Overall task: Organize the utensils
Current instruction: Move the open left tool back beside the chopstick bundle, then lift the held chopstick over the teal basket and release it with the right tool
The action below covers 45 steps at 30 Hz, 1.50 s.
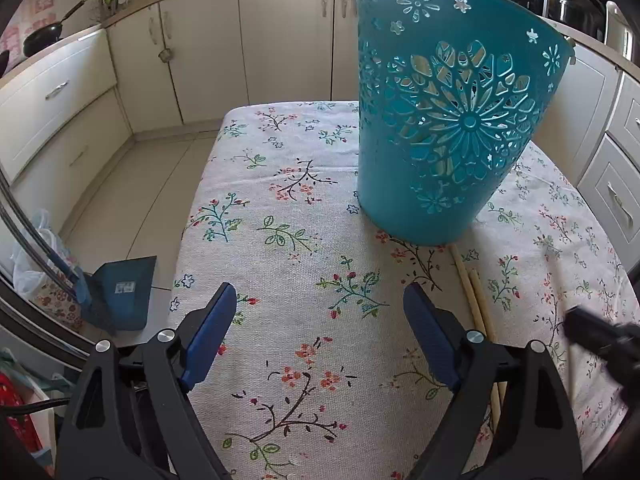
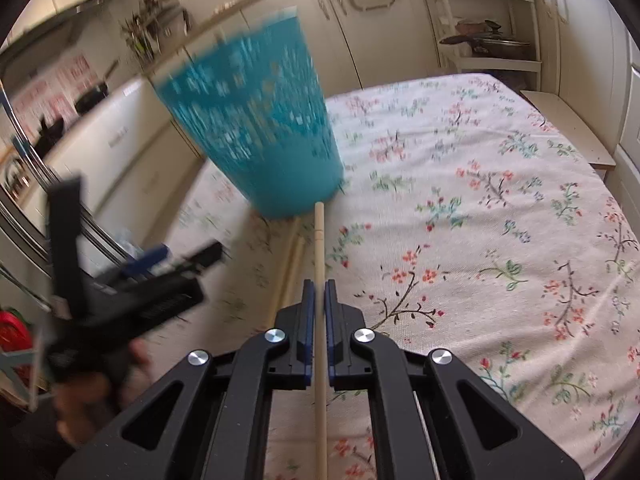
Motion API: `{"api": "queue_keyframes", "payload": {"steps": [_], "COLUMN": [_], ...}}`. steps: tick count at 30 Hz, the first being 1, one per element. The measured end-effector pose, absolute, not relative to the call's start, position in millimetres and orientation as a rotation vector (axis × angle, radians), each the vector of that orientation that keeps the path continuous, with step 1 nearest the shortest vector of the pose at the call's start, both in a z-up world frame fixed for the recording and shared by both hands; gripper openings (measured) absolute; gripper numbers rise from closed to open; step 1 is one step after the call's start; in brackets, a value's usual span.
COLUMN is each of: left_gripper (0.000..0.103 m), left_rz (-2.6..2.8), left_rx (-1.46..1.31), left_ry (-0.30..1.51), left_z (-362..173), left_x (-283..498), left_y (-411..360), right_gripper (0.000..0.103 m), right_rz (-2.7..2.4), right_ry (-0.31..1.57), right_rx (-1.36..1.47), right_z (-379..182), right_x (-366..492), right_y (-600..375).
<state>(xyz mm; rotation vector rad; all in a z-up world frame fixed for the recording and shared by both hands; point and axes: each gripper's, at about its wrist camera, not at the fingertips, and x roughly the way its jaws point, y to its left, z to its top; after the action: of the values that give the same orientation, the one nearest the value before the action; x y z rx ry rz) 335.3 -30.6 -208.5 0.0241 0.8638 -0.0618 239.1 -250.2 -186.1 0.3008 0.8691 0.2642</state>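
Note:
A teal perforated basket (image 1: 448, 120) stands on the floral tablecloth (image 1: 300, 264); pale sticks show through its holes. It is blurred in the right wrist view (image 2: 260, 128). My right gripper (image 2: 319, 286) is shut on a wooden stick (image 2: 319, 248) whose tip points at the basket's base. Two more wooden sticks (image 2: 288, 264) lie on the cloth to its left, also visible in the left wrist view (image 1: 476, 296). My left gripper (image 1: 320, 300) is open and empty above the cloth, in front of the basket; it appears blurred at the left of the right wrist view (image 2: 132, 280).
Cream kitchen cabinets (image 1: 248, 48) surround the table. A blue dustpan (image 1: 124, 292) and a plastic bag (image 1: 36, 256) lie on the floor at left. A shelf with pans (image 2: 488, 40) stands at the back right. A wooden bench (image 2: 572, 128) runs along the table's right side.

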Motion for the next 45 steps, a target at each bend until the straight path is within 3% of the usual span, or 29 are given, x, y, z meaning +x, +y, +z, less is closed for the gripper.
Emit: {"api": "queue_keyframes", "payload": {"steps": [12,22,28,39,45], "left_gripper": [0.082,0.082,0.082,0.082,0.082], "left_rz": [-0.056,-0.056,-0.061,-0.068,-0.062], "left_rx": [0.031,0.025,0.016,0.008,0.014], "left_ry": [0.870,0.869,0.865,0.861,0.865], "left_z": [-210,-209,-209,-208,-209], "left_x": [336,336,336,335,335], "left_y": [-32,-32,-30,-29,-29], "right_gripper": [0.006,0.006,0.006,0.006,0.006], "right_rz": [0.398,0.351,0.211,0.159,0.183], "right_ry": [0.627,0.291,0.218,0.336,0.347], "right_rx": [0.413,0.418,0.365,0.277,0.220], "right_z": [-83,7,1,-56,-56], "right_x": [235,290,330,357,343], "right_y": [-252,-228,-211,-200,-197]}}
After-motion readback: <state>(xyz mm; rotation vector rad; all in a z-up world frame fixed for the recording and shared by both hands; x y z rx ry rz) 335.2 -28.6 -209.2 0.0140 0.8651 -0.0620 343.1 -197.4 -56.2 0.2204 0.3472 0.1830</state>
